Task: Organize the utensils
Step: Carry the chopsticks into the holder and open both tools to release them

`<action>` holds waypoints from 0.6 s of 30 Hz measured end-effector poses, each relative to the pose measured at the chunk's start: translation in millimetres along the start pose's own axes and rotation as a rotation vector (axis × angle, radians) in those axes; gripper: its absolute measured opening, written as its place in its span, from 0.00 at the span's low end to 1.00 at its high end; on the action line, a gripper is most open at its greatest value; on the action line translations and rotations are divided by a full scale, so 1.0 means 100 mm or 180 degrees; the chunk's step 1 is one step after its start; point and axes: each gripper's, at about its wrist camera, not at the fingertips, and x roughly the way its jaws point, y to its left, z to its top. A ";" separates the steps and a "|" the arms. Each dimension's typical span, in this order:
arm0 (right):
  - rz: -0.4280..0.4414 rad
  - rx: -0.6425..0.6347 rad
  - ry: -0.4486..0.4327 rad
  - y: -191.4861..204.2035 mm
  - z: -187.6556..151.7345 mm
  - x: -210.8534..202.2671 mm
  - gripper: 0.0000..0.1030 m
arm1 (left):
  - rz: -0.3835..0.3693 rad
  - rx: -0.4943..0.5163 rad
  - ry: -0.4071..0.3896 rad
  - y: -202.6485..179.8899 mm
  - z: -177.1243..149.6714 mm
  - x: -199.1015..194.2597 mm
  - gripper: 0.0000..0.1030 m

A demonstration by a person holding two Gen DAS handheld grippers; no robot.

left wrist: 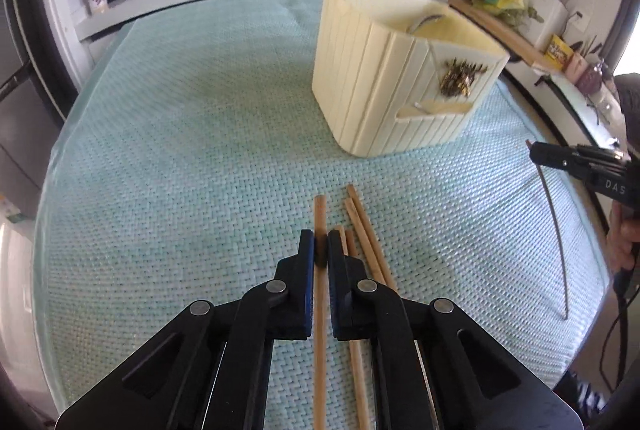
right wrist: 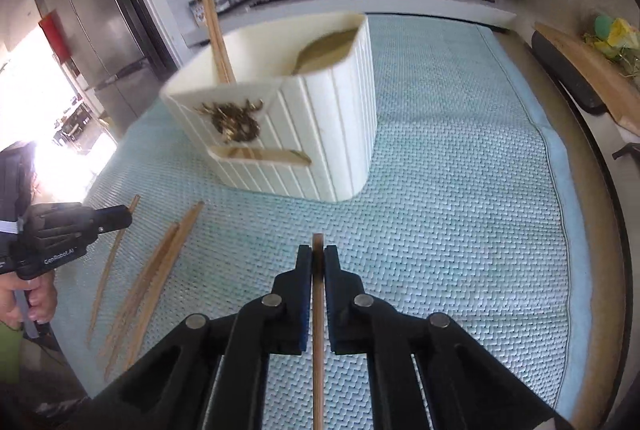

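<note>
Both grippers clamp chopsticks nr holder.

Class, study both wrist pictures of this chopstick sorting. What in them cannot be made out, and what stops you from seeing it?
- Left wrist view: the rear of the chopstick in the left claw is cut off by the bottom edge.
- Right wrist view: the right claw hides part of its chopstick.
- Both views: the cream holder is motion-blurred; its walls hide its contents' lower ends.
- The gold emblem is too blurred to identify.
</note>
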 end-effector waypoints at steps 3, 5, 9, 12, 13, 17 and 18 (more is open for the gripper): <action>0.0110 -0.0013 -0.0278 0.12 -0.01 -0.37 0.06 | -0.0058 -0.0017 -0.0251 -0.03 -0.02 -0.39 0.04; 0.0164 -0.0039 -0.0452 0.21 -0.02 -0.61 0.06 | -0.0092 -0.0019 -0.0408 -0.10 0.01 -0.57 0.04; 0.0206 -0.0153 -0.0777 0.38 -0.11 -1.07 0.06 | -0.0155 -0.0028 -0.0693 -0.15 0.05 -0.93 0.04; 0.0223 -0.0186 -0.0983 0.44 -0.17 -1.31 0.06 | -0.0192 -0.0029 -0.0872 -0.18 0.03 -1.13 0.04; 0.0226 -0.0189 -0.1040 0.46 -0.18 -1.37 0.06 | -0.0199 -0.0033 -0.0927 -0.19 0.01 -1.19 0.04; 0.0200 -0.0224 -0.1223 0.54 -0.26 -1.57 0.06 | -0.0245 -0.0051 -0.1096 -0.24 0.03 -1.35 0.04; 0.0190 -0.0238 -0.1253 0.57 -0.28 -1.61 0.06 | -0.0247 -0.0051 -0.1122 -0.25 0.03 -1.38 0.04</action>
